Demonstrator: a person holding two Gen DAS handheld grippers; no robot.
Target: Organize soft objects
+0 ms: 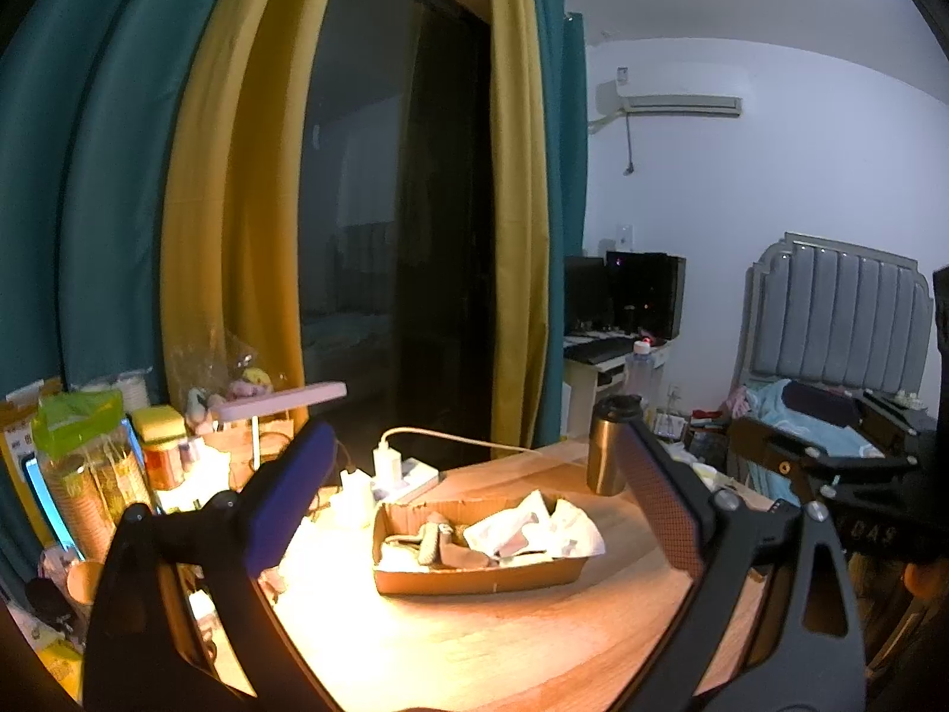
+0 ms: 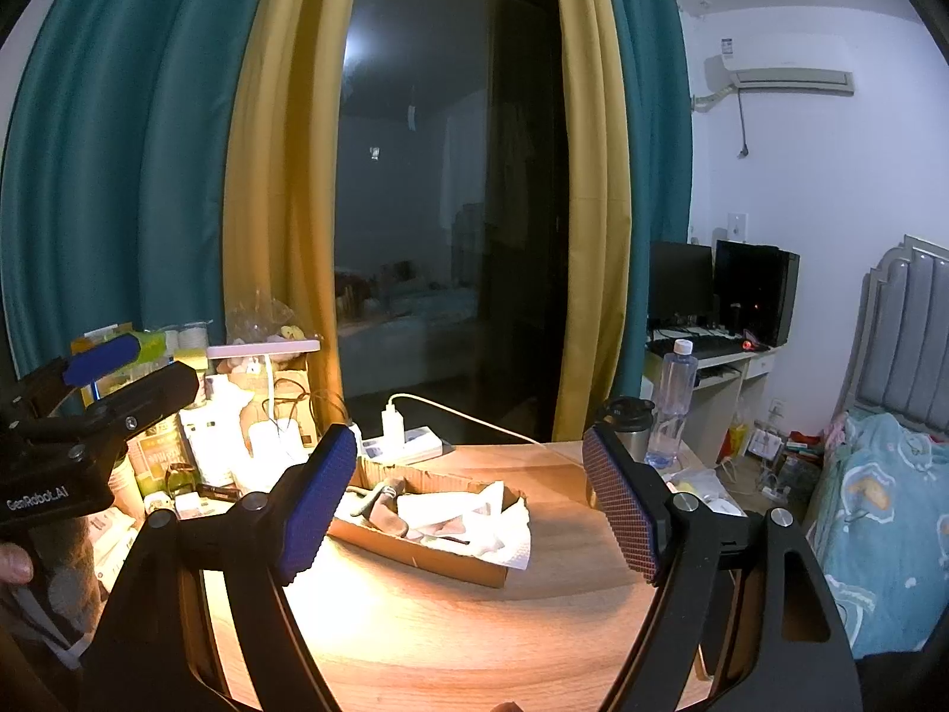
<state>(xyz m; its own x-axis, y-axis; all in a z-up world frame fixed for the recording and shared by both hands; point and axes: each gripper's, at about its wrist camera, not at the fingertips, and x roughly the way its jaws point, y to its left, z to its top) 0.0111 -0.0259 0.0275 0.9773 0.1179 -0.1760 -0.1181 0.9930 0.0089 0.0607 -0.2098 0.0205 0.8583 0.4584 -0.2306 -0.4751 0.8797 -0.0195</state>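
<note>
A shallow cardboard box (image 1: pixel 474 584) (image 2: pixel 427 552) sits on the round wooden table (image 1: pixel 474 652) (image 2: pixel 462 641). It holds white cloths or tissues (image 1: pixel 537 528) (image 2: pixel 474 519) and brownish soft items (image 1: pixel 442 549) (image 2: pixel 385 513). My left gripper (image 1: pixel 474 498) is open and empty, raised above and in front of the box; it also shows at the left of the right wrist view (image 2: pixel 107 380). My right gripper (image 2: pixel 468 504) is open and empty, raised in front of the box.
A steel tumbler (image 1: pixel 611 445) (image 2: pixel 629 427) and a clear water bottle (image 2: pixel 673 403) stand at the table's far right. A power strip with chargers (image 1: pixel 397 471) (image 2: pixel 403 442), a pink desk lamp (image 1: pixel 279 400) and cluttered packages (image 1: pixel 101 463) crowd the left. A bed (image 2: pixel 889 504) lies right.
</note>
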